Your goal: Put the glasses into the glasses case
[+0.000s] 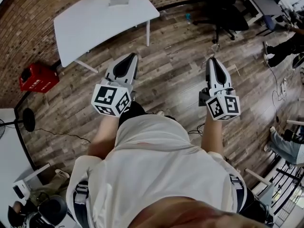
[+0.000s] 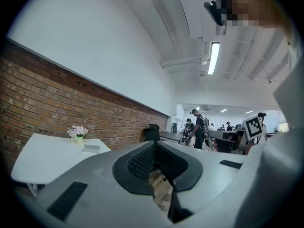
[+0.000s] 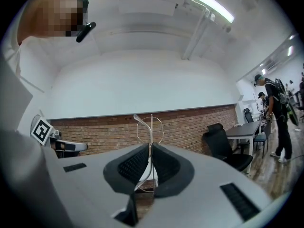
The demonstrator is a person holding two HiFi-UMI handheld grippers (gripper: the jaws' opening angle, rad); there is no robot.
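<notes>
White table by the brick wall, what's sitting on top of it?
On the white table stand a small pot of pink flowers and a flat grey box, perhaps the glasses case. Whatever lies inside the box cannot be seen.

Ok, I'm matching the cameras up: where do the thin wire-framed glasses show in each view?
Head view: thin wire-framed glasses at the right gripper's tip, upper right of centre.
Left gripper view: not in it.
Right gripper view: centre, clamped between the fingers.
Shared landmark: red brick wall.
</notes>
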